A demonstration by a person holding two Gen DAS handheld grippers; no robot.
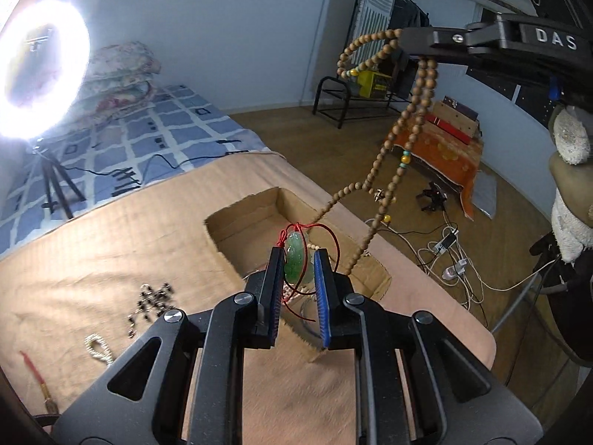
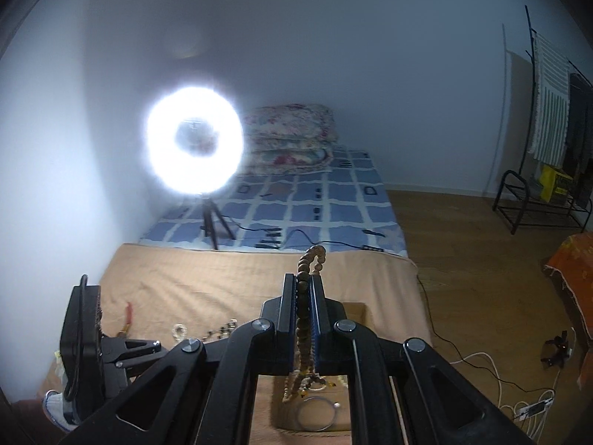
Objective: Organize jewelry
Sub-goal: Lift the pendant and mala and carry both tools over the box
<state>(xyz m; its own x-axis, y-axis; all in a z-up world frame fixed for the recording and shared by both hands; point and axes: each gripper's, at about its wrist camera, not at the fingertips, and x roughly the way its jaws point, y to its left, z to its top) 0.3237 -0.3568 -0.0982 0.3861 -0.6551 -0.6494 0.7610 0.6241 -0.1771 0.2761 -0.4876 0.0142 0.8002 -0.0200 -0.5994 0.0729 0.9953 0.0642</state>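
Note:
My left gripper [image 1: 298,256] is shut on a green jade pendant [image 1: 294,261] whose red cord [image 1: 333,244] loops around it, held above an open cardboard box [image 1: 237,211]. At the upper right of the left wrist view, my right gripper [image 1: 407,42] holds a long wooden bead necklace [image 1: 411,111] that dangles toward the box. In the right wrist view that gripper [image 2: 303,278] is shut on the wooden bead necklace [image 2: 313,256]. A loop of it stands above the fingertips and the rest hangs below. A clear bangle [image 2: 318,413] lies in the box [image 2: 355,306].
On the tan cloth [image 1: 111,241] lie a black bead string [image 1: 152,296], a white bead loop [image 1: 98,348] and a red tassel [image 1: 35,374]. A bright ring light [image 2: 194,141] on a tripod stands on the blue bed [image 2: 315,204]. Cables [image 1: 452,259] lie on the wooden floor at right.

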